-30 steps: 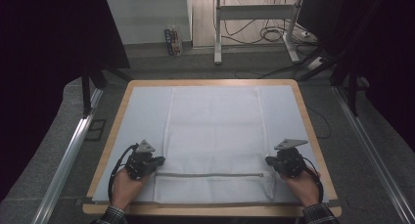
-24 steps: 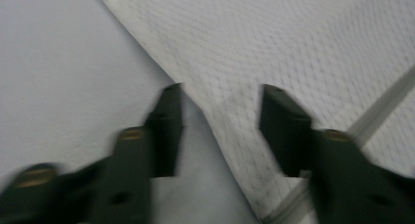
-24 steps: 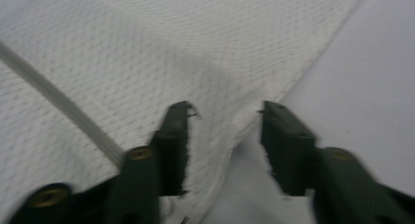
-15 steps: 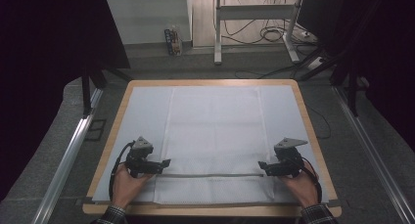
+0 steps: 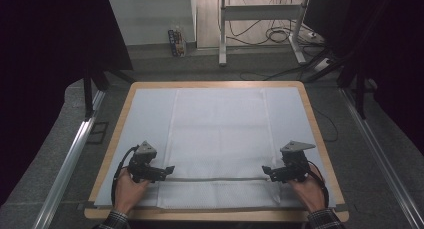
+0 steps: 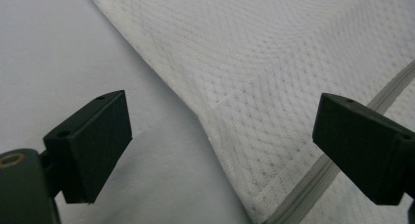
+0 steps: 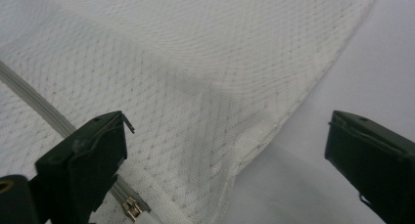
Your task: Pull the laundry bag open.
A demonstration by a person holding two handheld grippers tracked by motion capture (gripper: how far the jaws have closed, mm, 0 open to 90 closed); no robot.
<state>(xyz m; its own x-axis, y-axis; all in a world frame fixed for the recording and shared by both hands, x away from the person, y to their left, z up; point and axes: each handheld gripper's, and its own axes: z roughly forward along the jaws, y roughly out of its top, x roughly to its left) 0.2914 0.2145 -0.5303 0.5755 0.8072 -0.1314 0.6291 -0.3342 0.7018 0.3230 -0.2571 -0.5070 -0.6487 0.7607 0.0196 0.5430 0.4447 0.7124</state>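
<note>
Left hand [image 5: 125, 189] and right hand [image 5: 310, 189] at near table edge, each holding gripper. Left gripper [image 5: 167, 170] jaws spread wide, over left edge of white mesh bag [image 5: 217, 134]. Right gripper [image 5: 266, 171] jaws spread wide, over bag's right edge, holding nothing. Grey zipper [image 5: 215, 179] runs between the two; zipper pull [image 7: 130, 207] beside right gripper's jaw. Bag lies flat, mid-table, on white sheet [image 5: 145, 114] covering wooden table [image 5: 310, 114]. Beyond: desk legs, cables on floor.

Mesh bag [image 5: 217, 139] flat mid-bench [image 5: 320, 139], on a sheet [image 5: 145, 119]; left tongs [image 5: 169, 169], right tongs [image 5: 265, 171] at its near corners.
</note>
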